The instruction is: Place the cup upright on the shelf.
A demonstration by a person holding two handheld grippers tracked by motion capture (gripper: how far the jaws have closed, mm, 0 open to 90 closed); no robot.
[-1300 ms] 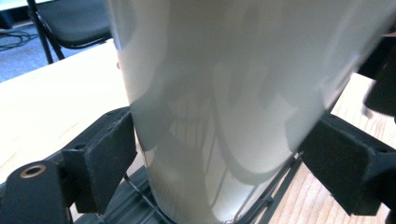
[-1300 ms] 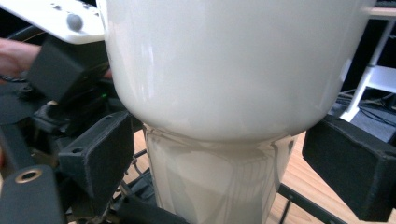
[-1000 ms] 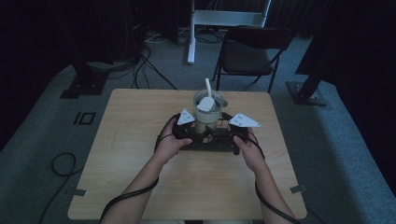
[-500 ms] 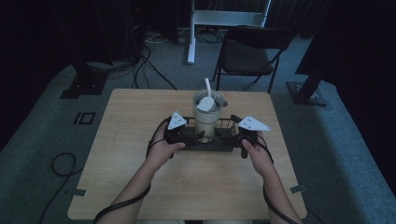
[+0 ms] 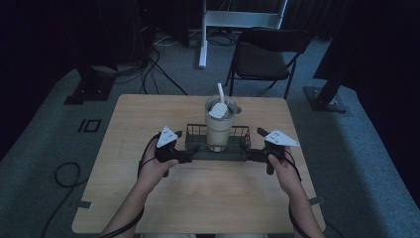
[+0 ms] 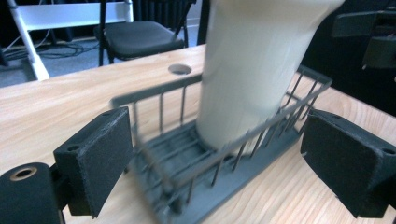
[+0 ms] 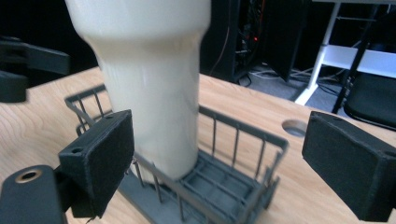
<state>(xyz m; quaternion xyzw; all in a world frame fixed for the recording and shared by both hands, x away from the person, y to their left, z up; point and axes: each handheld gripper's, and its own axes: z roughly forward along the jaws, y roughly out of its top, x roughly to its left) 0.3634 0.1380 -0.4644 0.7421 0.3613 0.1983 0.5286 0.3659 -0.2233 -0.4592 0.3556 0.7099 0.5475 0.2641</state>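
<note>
Cream tumbler (image 5: pixel 218 130) (lid, white straw) upright in a dark wire basket (image 5: pixel 242 134).
Left gripper (image 5: pixel 187 156) and right gripper (image 5: pixel 250 155), jaws spread, flank the basket's ends.

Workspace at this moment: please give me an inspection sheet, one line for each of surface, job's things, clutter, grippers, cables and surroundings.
Surface: light wooden table, with a round hole near its far edge.
Job's things: cream tumbler with lid and white straw stands upright in a dark wire basket at mid-table.
Clutter: nothing seen.
Grippers: left hand-held gripper at the basket's left end, right hand-held gripper at its right end; both open, jaws either side of the basket ends, not closed on it.
Cables: one trails from each gripper along the forearms; more lie on the floor at the left and behind the table.
Surroundings: grey carpet, black folding chair, white stand, dark equipment stands.
</note>
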